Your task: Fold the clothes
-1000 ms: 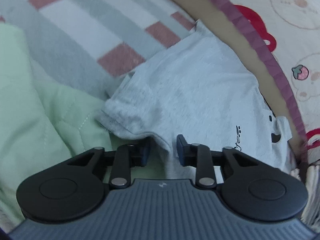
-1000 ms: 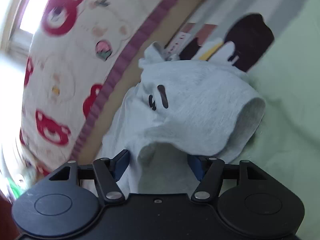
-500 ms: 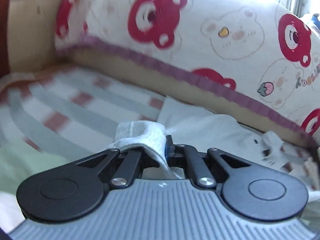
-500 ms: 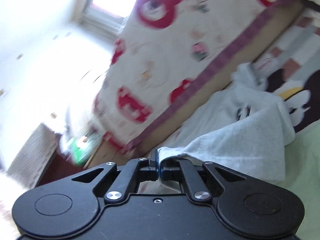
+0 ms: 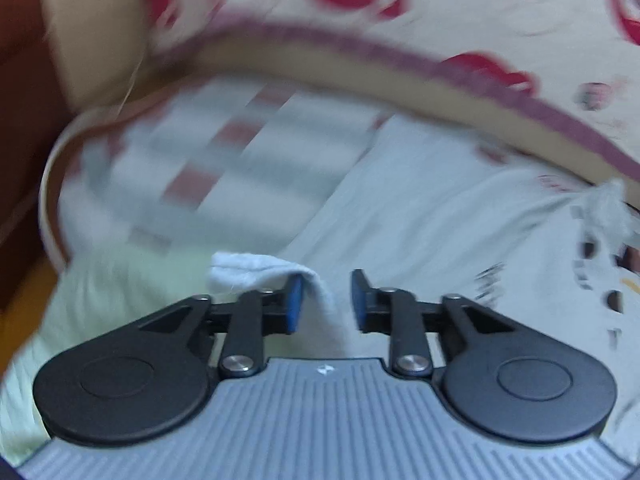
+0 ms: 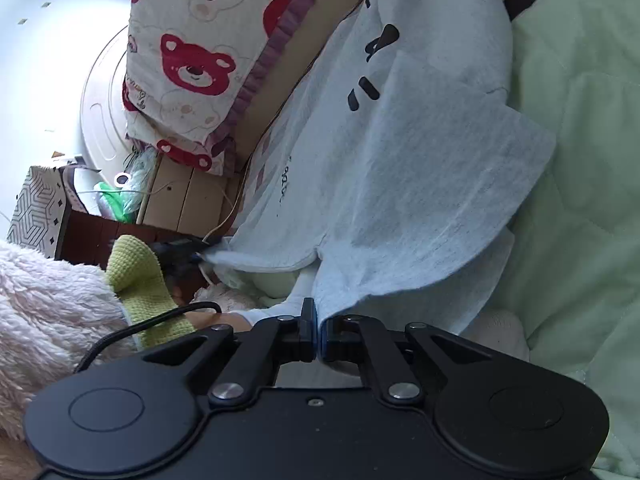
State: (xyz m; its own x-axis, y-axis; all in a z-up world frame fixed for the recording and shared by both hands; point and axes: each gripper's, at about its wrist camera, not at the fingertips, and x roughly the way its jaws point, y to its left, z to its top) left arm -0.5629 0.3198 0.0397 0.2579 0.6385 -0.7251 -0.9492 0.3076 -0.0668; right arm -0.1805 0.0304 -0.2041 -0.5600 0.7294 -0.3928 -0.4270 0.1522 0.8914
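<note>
While right tool [image 6: 318,334] pinches grey shirt [image 6: 420,184] hem, left tool [image 5: 326,300] gapes wide, shirt edge draped over left finger.

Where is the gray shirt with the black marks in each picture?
Left wrist view: the gray shirt fills the middle and right; a corner lies between the open left hand-held gripper.
Right wrist view: the shirt fills the middle, its hem pinched in the right hand-held gripper.
Shared landmark: the red bear pillow behind the shirt.
</note>
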